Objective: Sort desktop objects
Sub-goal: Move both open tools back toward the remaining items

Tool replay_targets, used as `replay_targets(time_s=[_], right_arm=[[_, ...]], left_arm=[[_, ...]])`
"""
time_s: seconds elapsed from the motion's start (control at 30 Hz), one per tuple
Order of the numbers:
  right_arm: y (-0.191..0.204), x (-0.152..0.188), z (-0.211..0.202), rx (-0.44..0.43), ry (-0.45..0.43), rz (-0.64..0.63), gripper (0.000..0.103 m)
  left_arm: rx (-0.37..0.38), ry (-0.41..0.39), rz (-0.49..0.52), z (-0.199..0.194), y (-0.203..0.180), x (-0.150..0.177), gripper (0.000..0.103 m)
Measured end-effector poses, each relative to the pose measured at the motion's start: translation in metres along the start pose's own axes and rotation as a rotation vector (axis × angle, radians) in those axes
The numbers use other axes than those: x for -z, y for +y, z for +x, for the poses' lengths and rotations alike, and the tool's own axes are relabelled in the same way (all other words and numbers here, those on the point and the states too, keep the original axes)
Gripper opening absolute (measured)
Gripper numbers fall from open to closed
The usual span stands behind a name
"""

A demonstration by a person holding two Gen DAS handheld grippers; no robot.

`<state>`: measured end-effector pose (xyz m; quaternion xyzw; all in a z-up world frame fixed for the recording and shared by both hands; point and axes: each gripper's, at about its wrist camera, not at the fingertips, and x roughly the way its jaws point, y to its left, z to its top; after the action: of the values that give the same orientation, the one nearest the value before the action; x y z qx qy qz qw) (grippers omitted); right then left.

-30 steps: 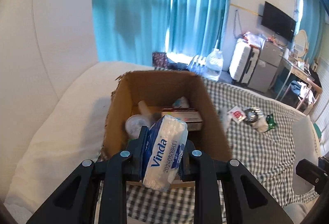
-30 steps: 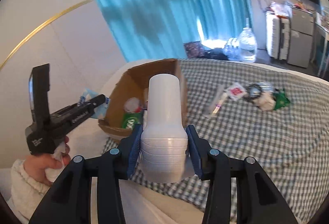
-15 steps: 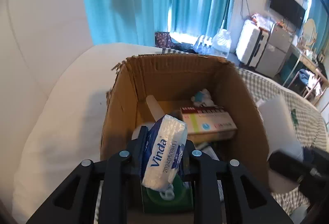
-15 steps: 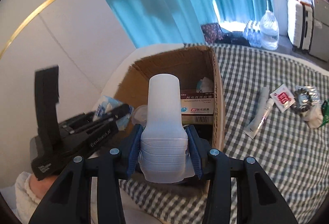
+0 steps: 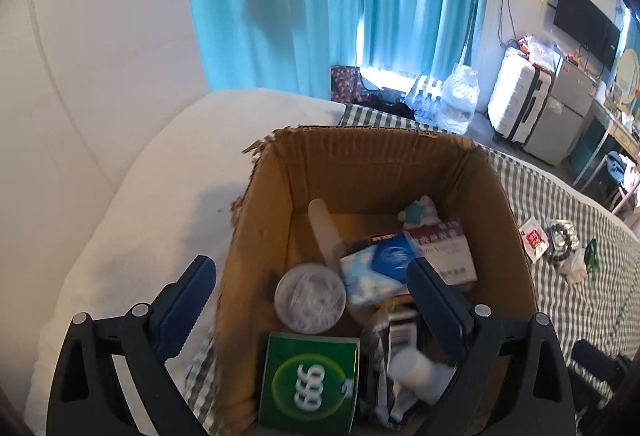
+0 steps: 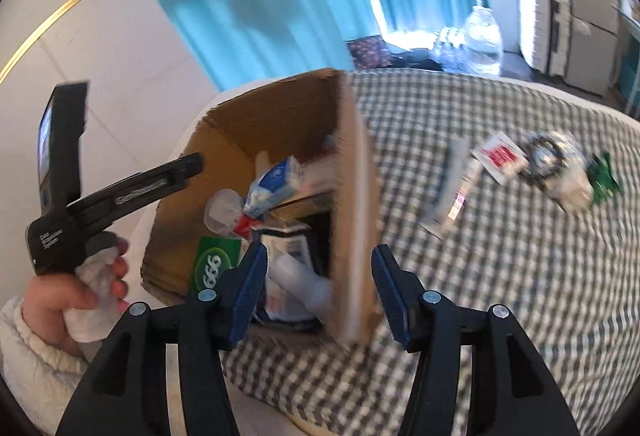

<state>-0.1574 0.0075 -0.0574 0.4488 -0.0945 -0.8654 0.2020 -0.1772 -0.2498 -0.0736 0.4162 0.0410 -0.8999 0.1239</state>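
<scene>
The left gripper (image 5: 312, 300) hangs over the cardboard box (image 5: 276, 204), its blue pads flung wide and opening further, gripping nothing; the box's left wall and part of its contents lie between them. The right gripper (image 6: 319, 286) is about half spread and opening too, astride the box's near right wall, its pads clear of the card. A white bottle (image 6: 302, 282) lies loose in the box just past its left pad.

Inside the box, nearest at 6 o'clock, stands a green pack marked 666 (image 5: 308, 380). Beyond it rests a round clear lid (image 5: 310, 298), and at its 2 o'clock the blue-and-white tissue pack (image 5: 378, 270) lies tilted on a medicine carton (image 5: 448, 248).

Out on the checked bedspread (image 6: 520, 276), at 2 o'clock from the box in the right wrist view, lie a slim tube (image 6: 460, 192), a red-and-white sachet (image 6: 498, 156) and a bead bracelet (image 6: 544, 152), blurred. A person's hand (image 6: 80, 292) holds the left gripper's handle at 9 o'clock.
</scene>
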Motion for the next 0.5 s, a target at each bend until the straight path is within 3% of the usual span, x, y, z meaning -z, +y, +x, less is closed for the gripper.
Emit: replay_targets(time_s=[0.3,0.43,0.5], right_arm=[[-0.031,0.026,-0.074,0.083,-0.090,0.056,0.056],[-0.041,0.032,-0.110,0.147,-0.159,0.047,0.065],[-0.043,0.036,-0.127,0.194,-0.192,0.041,0.075]], left_arm=[[0.056,-0.009,-0.020,-0.057,-0.010,0.049,0.101],[0.095,-0.022,0.011,-0.081,-0.042,0.071,0.103],[0.128,-0.034,0.033,-0.092,-0.060,0.085,0.103]])
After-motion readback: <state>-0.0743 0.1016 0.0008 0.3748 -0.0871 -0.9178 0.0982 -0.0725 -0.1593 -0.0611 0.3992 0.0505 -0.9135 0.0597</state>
